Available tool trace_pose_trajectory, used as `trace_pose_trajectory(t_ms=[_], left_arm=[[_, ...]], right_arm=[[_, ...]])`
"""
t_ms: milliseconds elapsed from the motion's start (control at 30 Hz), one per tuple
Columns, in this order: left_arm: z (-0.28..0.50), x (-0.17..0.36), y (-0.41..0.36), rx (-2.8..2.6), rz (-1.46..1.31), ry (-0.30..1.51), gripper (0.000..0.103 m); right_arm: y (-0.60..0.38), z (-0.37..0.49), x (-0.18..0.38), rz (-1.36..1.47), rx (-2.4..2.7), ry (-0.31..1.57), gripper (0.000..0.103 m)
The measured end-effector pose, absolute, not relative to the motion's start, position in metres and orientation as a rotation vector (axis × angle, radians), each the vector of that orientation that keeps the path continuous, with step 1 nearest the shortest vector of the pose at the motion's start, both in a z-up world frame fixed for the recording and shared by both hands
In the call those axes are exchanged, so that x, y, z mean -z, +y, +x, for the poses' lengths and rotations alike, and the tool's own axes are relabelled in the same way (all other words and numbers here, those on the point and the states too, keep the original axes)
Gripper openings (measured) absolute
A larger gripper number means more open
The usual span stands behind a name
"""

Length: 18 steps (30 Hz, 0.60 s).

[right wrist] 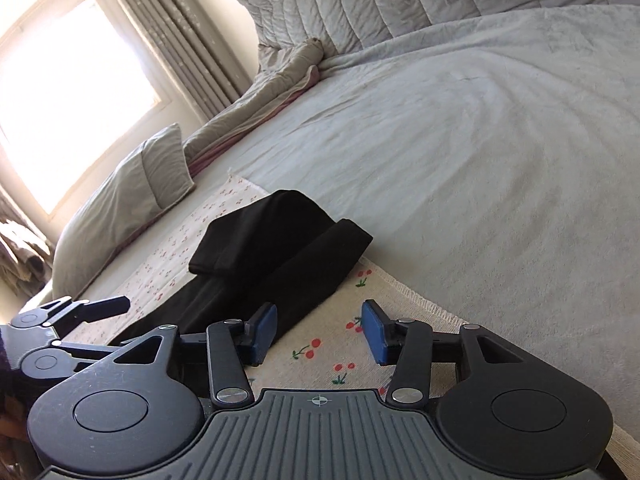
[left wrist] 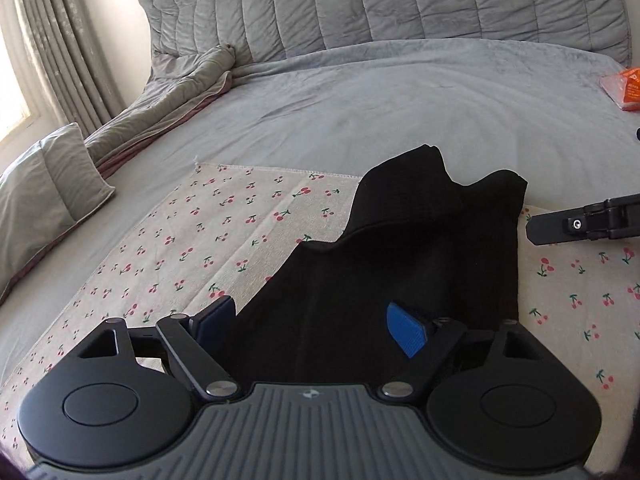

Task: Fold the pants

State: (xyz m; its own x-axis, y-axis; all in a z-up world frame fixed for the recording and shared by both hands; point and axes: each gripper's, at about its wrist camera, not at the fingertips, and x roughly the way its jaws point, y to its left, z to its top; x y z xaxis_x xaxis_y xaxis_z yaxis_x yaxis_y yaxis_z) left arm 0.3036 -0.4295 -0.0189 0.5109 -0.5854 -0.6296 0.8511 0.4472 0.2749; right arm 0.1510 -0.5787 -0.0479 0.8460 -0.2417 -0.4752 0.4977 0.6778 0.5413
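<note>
Black pants [left wrist: 408, 256] lie partly folded on a cherry-print cloth [left wrist: 224, 232] on the bed. In the right wrist view the pants [right wrist: 272, 252] show a folded-over layer on top. My left gripper [left wrist: 312, 328] is open over the near end of the pants, its blue pads [left wrist: 406, 330] on either side of the fabric without pinching it. My right gripper [right wrist: 318, 332] is open and empty over the cloth [right wrist: 320, 356], just right of the pants. Its finger shows at the right edge of the left wrist view [left wrist: 580, 224].
A grey bedspread [left wrist: 360, 112] covers the bed. A rolled quilt [left wrist: 168, 104] and a pillow [left wrist: 48, 184] lie at the left. A quilted headboard [left wrist: 380, 4] stands behind. An orange packet [left wrist: 626, 88] lies at far right. A curtained window [right wrist: 68, 92] is to the left.
</note>
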Motion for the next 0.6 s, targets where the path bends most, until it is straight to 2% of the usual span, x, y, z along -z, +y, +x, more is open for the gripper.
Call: trace_pose_trajectory(t_ms=[200, 300, 333, 367, 400, 433, 500, 600], left_arm=[[0.32, 0.025, -0.46, 0.991, 0.553, 0.445, 0.073], [0.324, 0.017, -0.466, 1.007, 0.499, 0.394, 0.062], [0.327, 0.015, -0.469, 1.014, 0.475, 0.386, 0.054], [0.329, 0.013, -0.471, 1.021, 0.456, 0.384, 0.039], [0.332, 0.01, -0.473, 1.025, 0.438, 0.388, 0.028], [0.337, 0.008, -0.477, 1.019, 0.419, 0.399, 0.006], [0.345, 0.003, -0.484, 0.992, 0.394, 0.409, 0.003], [0.353, -0.007, -0.495, 0.957, 0.395, 0.396, 0.003]], right_arm=[[-0.584, 0.162, 0.055, 0.772, 0.433, 0.316, 0.041], [-0.588, 0.161, 0.058, 0.807, 0.435, 0.284, 0.039], [-0.59, 0.16, 0.059, 0.824, 0.441, 0.272, 0.035], [-0.593, 0.158, 0.062, 0.847, 0.448, 0.257, 0.032], [-0.595, 0.157, 0.064, 0.87, 0.452, 0.246, 0.024], [-0.597, 0.156, 0.067, 0.893, 0.451, 0.239, 0.012], [-0.603, 0.151, 0.072, 0.945, 0.442, 0.201, 0.004], [-0.602, 0.143, 0.066, 0.933, 0.443, 0.136, 0.0]])
